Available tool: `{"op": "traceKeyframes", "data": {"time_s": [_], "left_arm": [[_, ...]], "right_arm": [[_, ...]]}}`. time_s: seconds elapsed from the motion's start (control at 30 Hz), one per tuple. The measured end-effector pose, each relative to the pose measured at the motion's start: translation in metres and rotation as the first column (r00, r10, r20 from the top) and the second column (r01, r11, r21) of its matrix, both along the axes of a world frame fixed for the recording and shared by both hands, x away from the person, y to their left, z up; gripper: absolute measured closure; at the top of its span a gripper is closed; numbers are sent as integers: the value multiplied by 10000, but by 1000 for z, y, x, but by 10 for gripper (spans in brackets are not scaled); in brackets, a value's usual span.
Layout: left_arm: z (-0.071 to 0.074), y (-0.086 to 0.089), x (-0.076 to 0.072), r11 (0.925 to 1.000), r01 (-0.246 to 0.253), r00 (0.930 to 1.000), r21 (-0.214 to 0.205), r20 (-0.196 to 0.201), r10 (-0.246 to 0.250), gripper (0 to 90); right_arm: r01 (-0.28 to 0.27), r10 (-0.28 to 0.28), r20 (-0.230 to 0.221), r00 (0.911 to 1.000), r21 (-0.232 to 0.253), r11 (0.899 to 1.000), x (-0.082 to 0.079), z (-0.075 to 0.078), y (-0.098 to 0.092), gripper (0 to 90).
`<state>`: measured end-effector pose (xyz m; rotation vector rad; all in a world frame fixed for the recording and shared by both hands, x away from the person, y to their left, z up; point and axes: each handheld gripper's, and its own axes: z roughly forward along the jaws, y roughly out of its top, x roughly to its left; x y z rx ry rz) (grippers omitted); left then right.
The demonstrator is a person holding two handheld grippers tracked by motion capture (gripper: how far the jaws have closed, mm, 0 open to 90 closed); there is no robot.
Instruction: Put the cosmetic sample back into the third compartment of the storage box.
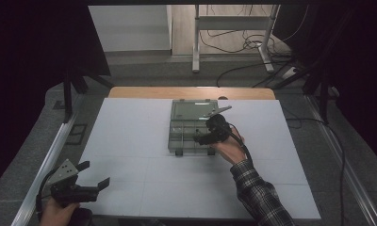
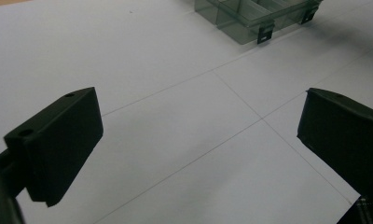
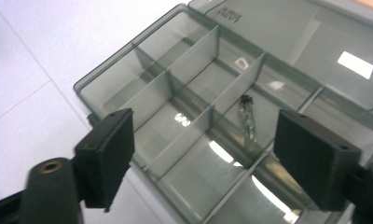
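A white board (image 1: 130, 141) covers most of the table, and everything else is placed from the box that sits on it. That box (image 1: 182, 134) is a clear grey plastic organiser lying toward the far middle of the board, its lid (image 1: 193, 109) folded back flat on the far side. In the right gripper view thin walls split the box (image 3: 142, 93) into several compartments. One of the middle compartments holds a small dark screw (image 3: 246, 116), lying on the floor of the compartment beside a divider; the other compartments in sight look bare.

The right gripper (image 1: 206, 137) hangs over the box's right near corner, held by a hand in a plaid sleeve (image 1: 259, 193). Its jaws stand wide apart, above the box, with the screw seen between them but untouched.

The left gripper (image 1: 93, 175) rests well away from the box, at the near left corner of the board. Its jaws are spread wide too, with nothing but bare board between them, and the box's two front latches (image 2: 265, 33) show far ahead of it.
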<state>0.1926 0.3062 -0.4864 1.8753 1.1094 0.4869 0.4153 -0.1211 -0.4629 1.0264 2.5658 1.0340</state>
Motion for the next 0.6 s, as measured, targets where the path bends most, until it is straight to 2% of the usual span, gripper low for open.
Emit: {"op": "traceKeyframes", "data": {"time_s": [0.4, 0.6], "left_arm": [[0, 0, 0, 10000, 14, 10000, -14, 1, -14, 3], [0, 0, 0, 10000, 18, 10000, -12, 2, -18, 3]], "right_arm": [[-270, 269, -78, 9996, -94, 9996, -15, -6, 5, 19], [-332, 332, 32, 9994, -7, 9994, -21, -7, 4, 2]]}}
